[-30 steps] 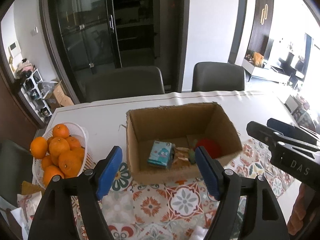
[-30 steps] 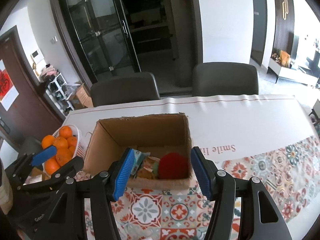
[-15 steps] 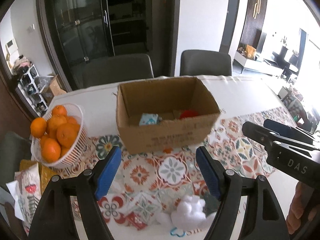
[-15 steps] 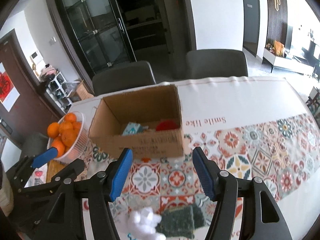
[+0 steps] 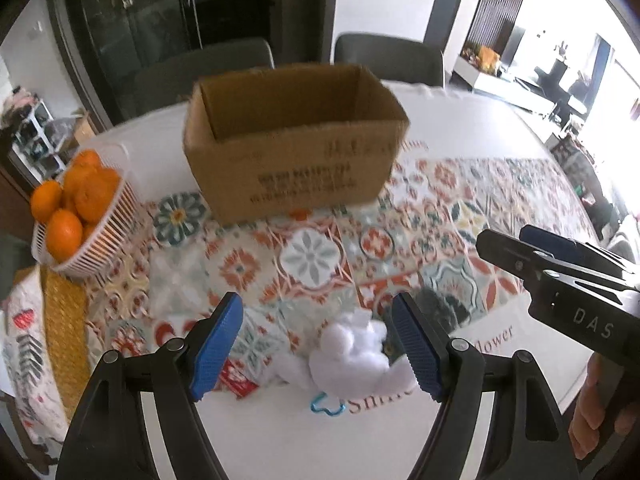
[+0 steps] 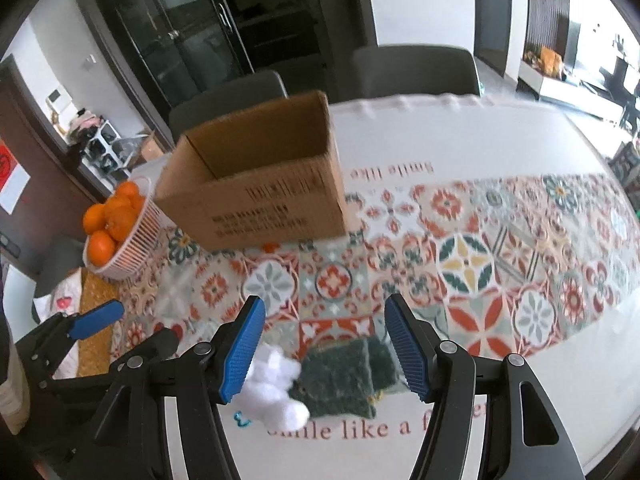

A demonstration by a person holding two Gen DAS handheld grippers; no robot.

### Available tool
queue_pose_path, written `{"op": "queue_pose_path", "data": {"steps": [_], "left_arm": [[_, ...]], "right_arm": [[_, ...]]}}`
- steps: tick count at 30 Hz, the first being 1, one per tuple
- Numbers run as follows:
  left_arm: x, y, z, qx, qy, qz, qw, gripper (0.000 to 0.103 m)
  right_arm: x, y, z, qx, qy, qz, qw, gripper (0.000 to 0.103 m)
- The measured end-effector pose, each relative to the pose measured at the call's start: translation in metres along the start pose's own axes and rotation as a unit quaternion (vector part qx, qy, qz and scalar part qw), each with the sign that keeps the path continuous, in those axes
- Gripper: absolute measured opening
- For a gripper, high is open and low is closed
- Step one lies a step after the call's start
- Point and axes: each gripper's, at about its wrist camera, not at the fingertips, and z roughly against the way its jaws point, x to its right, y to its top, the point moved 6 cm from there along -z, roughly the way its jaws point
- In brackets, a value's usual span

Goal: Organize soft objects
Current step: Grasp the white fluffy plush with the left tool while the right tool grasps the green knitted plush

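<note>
A white fluffy cotton wad (image 5: 352, 354) lies near the table's front edge, between my left gripper's fingers; it also shows in the right wrist view (image 6: 276, 390). A dark green scrub pad (image 6: 344, 378) lies just right of it, between my right gripper's fingers, and shows in the left wrist view (image 5: 444, 308). My left gripper (image 5: 318, 344) is open and empty above the wad. My right gripper (image 6: 326, 348) is open and empty above the pad. The open cardboard box (image 5: 296, 148) stands farther back; its contents are hidden from here.
A white basket of oranges (image 5: 76, 216) stands left of the box. A red packet (image 5: 240, 378) and a small blue clip (image 5: 326, 408) lie by the wad. A yellow cloth (image 5: 66, 328) lies at the left edge. Two grey chairs (image 6: 412, 72) stand behind the table.
Both grippers have pulled back from the box and dropped toward the table's front. The box interior has gone out of sight; the cotton wad and green pad now lie between the fingers.
</note>
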Motion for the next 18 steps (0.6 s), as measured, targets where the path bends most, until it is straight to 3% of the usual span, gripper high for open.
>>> {"op": "queue_pose_path", "data": {"steps": [18], "left_arm": [[0.018,-0.039,-0.073,-0.114,-0.035,-0.01,0.9929,0.076]], "right_arm": [[0.038,-0.061,-0.063,-0.109,0.016,-0.07,0.991,0.064]]}}
